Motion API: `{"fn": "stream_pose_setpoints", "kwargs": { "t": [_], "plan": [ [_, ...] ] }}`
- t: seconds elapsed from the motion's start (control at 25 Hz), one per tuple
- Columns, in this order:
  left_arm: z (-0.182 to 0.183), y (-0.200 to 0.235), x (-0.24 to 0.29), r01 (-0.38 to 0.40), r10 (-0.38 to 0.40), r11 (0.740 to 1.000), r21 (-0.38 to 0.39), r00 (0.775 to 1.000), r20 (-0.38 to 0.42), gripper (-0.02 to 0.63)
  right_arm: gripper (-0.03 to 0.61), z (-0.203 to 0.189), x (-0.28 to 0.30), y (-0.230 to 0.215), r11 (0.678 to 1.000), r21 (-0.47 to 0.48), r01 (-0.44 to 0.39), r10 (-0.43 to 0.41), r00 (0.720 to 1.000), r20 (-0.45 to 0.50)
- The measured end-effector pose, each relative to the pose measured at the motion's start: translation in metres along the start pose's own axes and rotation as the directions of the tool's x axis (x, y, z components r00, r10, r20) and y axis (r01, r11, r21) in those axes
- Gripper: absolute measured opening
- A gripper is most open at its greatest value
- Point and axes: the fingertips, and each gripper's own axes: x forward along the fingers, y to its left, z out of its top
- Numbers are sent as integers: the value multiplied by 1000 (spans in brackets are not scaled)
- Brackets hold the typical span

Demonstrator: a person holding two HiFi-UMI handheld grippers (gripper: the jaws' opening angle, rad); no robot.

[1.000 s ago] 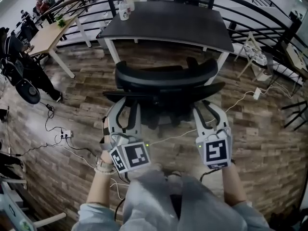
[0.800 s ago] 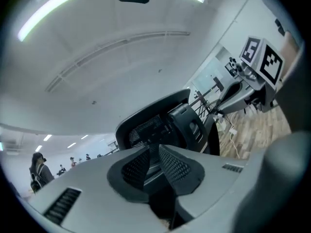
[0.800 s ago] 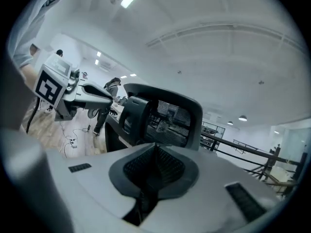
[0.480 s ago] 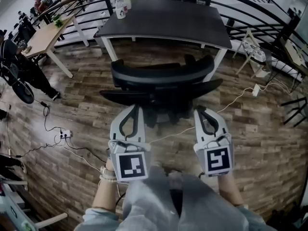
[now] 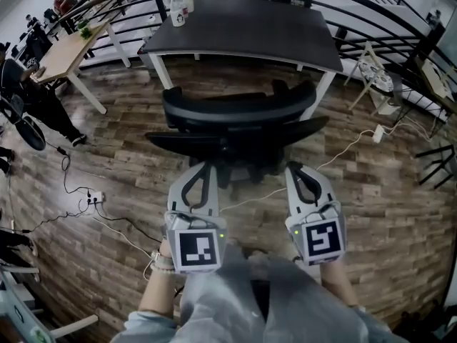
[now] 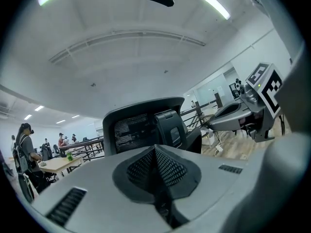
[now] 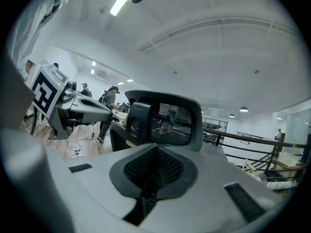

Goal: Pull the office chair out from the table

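Note:
The black office chair (image 5: 235, 116) stands on the wood floor just in front of the black table (image 5: 285, 41), its backrest turned toward me. My left gripper (image 5: 205, 167) and right gripper (image 5: 293, 168) sit side by side a little behind the backrest, both shut and empty, not touching the chair. In the left gripper view the ribbed pads (image 6: 167, 166) are pressed together with the chair's mesh back (image 6: 138, 127) beyond them. The right gripper view shows the same closed pads (image 7: 165, 166) below the chair's headrest (image 7: 170, 118).
White cables and a power strip (image 5: 94, 198) lie on the floor at left, and another cable (image 5: 357, 143) runs at right. A wooden table (image 5: 68, 48) and people are at far left. A black railing (image 5: 400, 27) curves behind the black table, with a folding stand (image 5: 375, 77) at right.
Both grippers' jaws stood open beside the chair's back a second ago and are shut now. The left gripper has rolled so its marker cube faces up, and both have drawn slightly back.

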Motion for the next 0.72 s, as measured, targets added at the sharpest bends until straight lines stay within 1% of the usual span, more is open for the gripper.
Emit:
{"fn": "stream_pose_setpoints", "kwargs": {
  "t": [0.32, 0.72],
  "plan": [
    [-4, -1, -3, 2, -2, 1000, -10, 1000, -7, 5, 3, -3, 0, 7, 1000, -14, -12, 12, 1000, -14],
    [-5, -5, 0, 3, -4, 1000, -25, 1000, -22, 5, 3, -6, -4, -1, 1000, -18, 7, -7, 1000, -22]
  ]
}}
